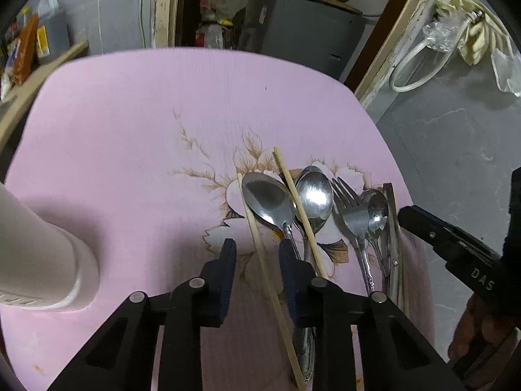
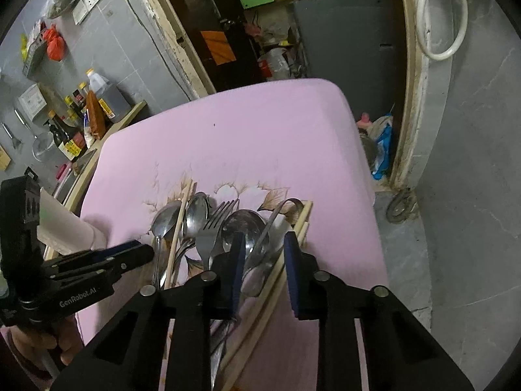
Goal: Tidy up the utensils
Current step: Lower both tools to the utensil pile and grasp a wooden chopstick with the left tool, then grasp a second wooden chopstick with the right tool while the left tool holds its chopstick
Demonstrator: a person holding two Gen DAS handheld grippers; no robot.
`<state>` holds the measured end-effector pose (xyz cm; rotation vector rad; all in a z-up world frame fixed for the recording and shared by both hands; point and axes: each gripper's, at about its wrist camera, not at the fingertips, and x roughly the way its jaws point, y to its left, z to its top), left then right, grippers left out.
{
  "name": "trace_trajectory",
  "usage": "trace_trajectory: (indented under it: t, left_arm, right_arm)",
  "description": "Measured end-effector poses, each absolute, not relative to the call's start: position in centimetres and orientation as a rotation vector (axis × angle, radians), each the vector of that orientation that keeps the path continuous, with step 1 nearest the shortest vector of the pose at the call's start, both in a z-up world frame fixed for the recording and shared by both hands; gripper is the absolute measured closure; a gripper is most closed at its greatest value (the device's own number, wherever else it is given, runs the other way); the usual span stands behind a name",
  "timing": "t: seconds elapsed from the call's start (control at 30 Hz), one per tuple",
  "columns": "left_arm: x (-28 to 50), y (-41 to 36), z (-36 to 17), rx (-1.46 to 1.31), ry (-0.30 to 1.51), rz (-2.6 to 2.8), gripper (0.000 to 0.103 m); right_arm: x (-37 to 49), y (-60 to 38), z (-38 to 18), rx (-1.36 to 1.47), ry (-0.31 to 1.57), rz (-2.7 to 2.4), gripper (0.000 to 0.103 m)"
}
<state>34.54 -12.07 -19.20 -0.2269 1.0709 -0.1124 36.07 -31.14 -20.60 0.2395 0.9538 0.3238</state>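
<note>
Work on the tidy-up has hardly begun, I think. Close by, the left gripper (image 1: 259,277) has its two fingers down on the table with only a small gap between them. One chopstick (image 1: 260,251) lies in that gap, but the pads do not squeeze it yet. The right gripper (image 2: 265,267) is also nearly closed. A pair of chopsticks (image 2: 302,218) and some metal handles lie between its fingers, and I cannot see anything pinched. A little farther out, the big spoon (image 1: 267,198), another spoon (image 1: 314,195) and the fork (image 1: 351,208) lie mixed in one pile, touching and crossing. Nothing looks sorted. A pale cup (image 1: 49,260) waits on the left, well apart from the pile, maybe for the utensils. Beyond, the pink table (image 1: 130,130) is bare.
</note>
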Motion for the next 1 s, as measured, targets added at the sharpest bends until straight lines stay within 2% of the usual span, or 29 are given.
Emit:
trace_trajectory:
  t: [0.33,0.4,1.0]
  left_arm:
    - [36.3,-11.7,-20.1,-0.29,1.138,-0.15,0.085]
    - [36.4,-11.9,-20.2,-0.273,1.153,-0.149,0.094]
    - [36.0,-11.7,-20.4,-0.294,1.185,-0.1,0.098]
  right_arm:
    - [37.6,-31.3,-21.1,0.258,0.981,0.309,0.085]
    - [37.9,-31.2,-21.1,0.256,0.986,0.303,0.085]
    - [37.6,-33.1,-21.9,0.292,1.036,0.219,0.085]
